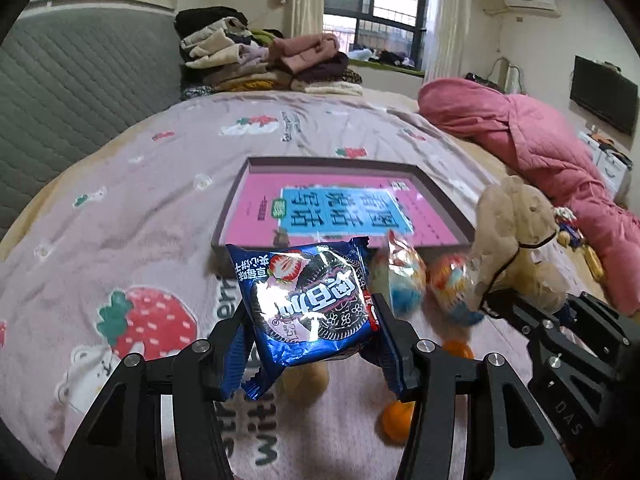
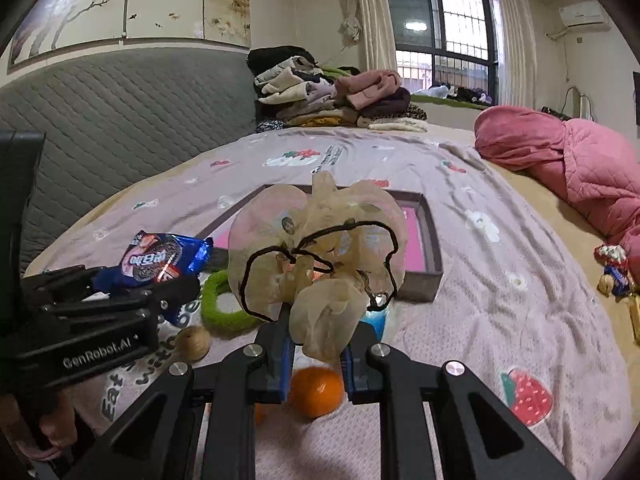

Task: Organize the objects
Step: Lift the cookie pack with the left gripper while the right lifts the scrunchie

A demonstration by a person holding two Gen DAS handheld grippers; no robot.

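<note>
The left gripper (image 1: 310, 320) is clamped on a light, crinkly cookie packet (image 1: 308, 300); the right gripper (image 2: 316, 344) pinches a soft organza pouch (image 2: 320, 248), best held by its gathered neck.

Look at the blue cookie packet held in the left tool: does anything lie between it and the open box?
Nothing visible does. The blue cookie packet, clamped in the left tool, hangs just before the near wall of the box, which holds only a pink book.
</note>
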